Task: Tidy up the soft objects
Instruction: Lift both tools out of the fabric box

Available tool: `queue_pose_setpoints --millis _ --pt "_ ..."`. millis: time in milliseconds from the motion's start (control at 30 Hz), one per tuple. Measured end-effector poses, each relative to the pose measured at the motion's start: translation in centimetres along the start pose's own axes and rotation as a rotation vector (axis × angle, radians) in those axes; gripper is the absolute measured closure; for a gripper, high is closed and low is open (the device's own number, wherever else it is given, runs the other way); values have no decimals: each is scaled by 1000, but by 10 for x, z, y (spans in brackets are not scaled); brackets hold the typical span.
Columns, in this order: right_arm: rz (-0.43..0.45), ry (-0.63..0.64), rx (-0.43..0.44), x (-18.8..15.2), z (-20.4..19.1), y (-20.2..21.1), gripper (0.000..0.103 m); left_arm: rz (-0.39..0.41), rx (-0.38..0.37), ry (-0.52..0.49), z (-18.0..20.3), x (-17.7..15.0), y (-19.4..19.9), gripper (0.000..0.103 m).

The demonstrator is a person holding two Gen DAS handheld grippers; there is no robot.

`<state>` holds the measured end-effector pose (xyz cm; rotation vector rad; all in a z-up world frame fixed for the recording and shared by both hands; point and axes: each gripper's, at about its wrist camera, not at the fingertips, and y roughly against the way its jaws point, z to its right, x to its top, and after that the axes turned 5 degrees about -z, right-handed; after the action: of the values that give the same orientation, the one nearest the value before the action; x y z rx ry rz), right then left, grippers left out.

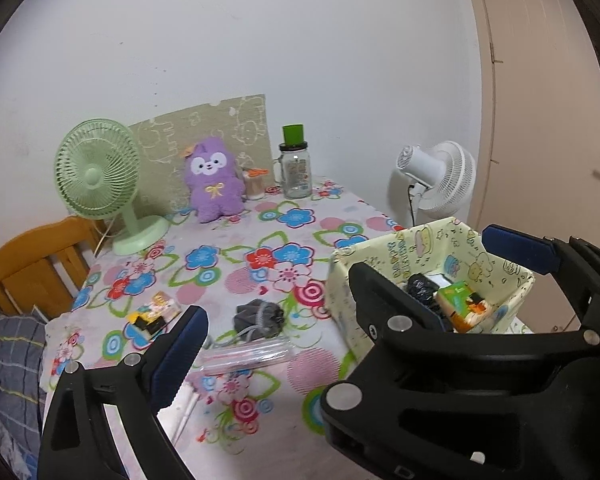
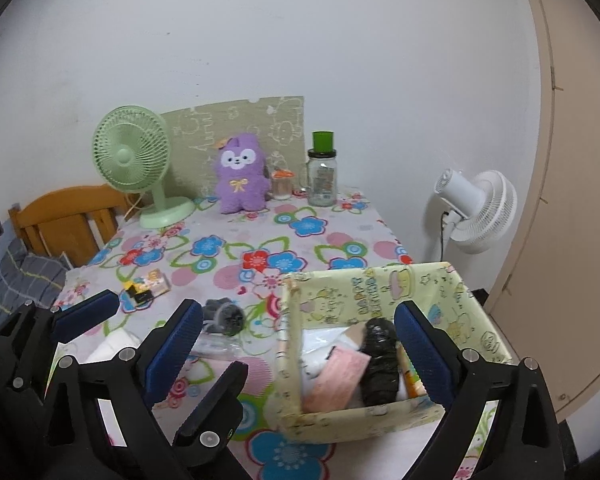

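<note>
Yellow box [image 2: 380, 420] holding pink cloth [image 2: 336, 380], black bundle [image 2: 380, 364], perhaps cartons, both tools spread.

A purple plush toy [image 1: 215, 180] with a yellow bow sits on a tablecloth [image 1: 236, 256] of blue, red and pink flowers, near a mint-green desk fan [image 1: 100, 176], a pale-yellow cartoon-printed box [image 2: 384, 304], a grey pouch [image 1: 260, 318] and a white fan [image 2: 476, 210].
</note>
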<state>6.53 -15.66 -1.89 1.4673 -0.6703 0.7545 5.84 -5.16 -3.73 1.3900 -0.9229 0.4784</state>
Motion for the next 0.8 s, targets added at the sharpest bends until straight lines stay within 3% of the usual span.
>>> queue_pose_setpoints --millis 567,800 --pt "1 35 43 -16 -48 3 5 -15 16 67 -42 -29 11 5" --pt "-39 15 83 -25 -62 -11 5 -21 54 73 -55 -41 8 5"
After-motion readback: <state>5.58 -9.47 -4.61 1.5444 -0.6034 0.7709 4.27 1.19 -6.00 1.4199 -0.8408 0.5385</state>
